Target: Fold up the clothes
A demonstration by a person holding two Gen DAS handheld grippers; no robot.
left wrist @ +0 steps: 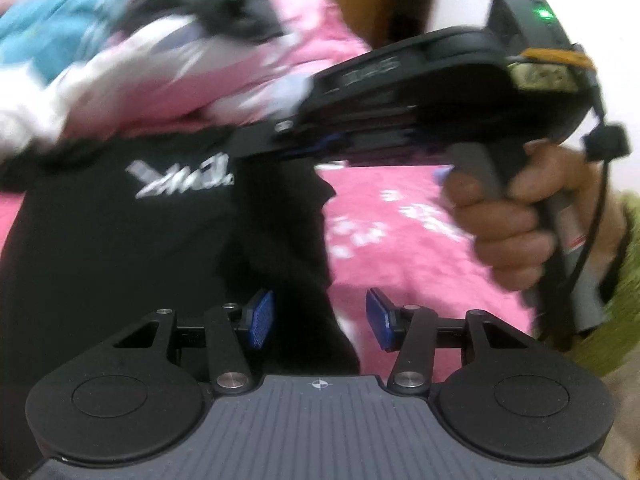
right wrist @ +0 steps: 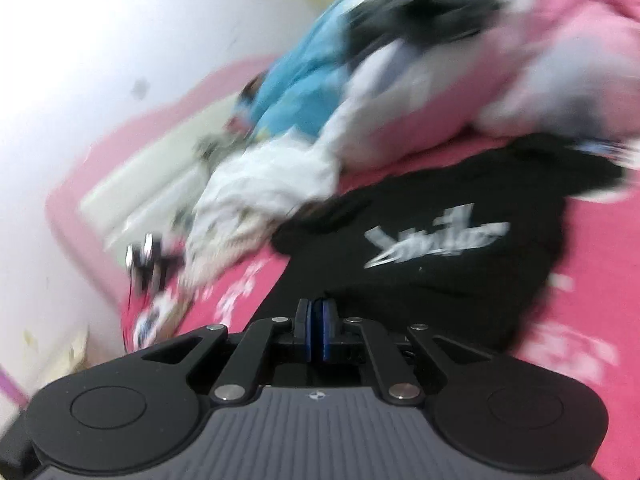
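A black T-shirt [left wrist: 120, 240] [right wrist: 440, 280] with a white logo lies spread on the pink bedspread [left wrist: 400, 220] [right wrist: 580, 240]. My right gripper [right wrist: 318, 320] has its blue pads pressed together, with a fold of the shirt's black cloth running into them. In the left wrist view the right gripper [left wrist: 244, 146] reaches in from the right over the shirt, and black cloth hangs below its tip. A hand [left wrist: 508, 216] holds its handle. My left gripper [left wrist: 320, 320] stands open low over the shirt. Black cloth lies between its pads but is not pinched.
A heap of loose clothes [left wrist: 120, 60] [right wrist: 360, 100] in blue, white, pink and black sits at the far side of the bed. A white wall [right wrist: 100, 60] borders the bed. A small blurred dark object [right wrist: 148, 264] lies near the bed's edge. A brown door [left wrist: 380, 0] stands behind.
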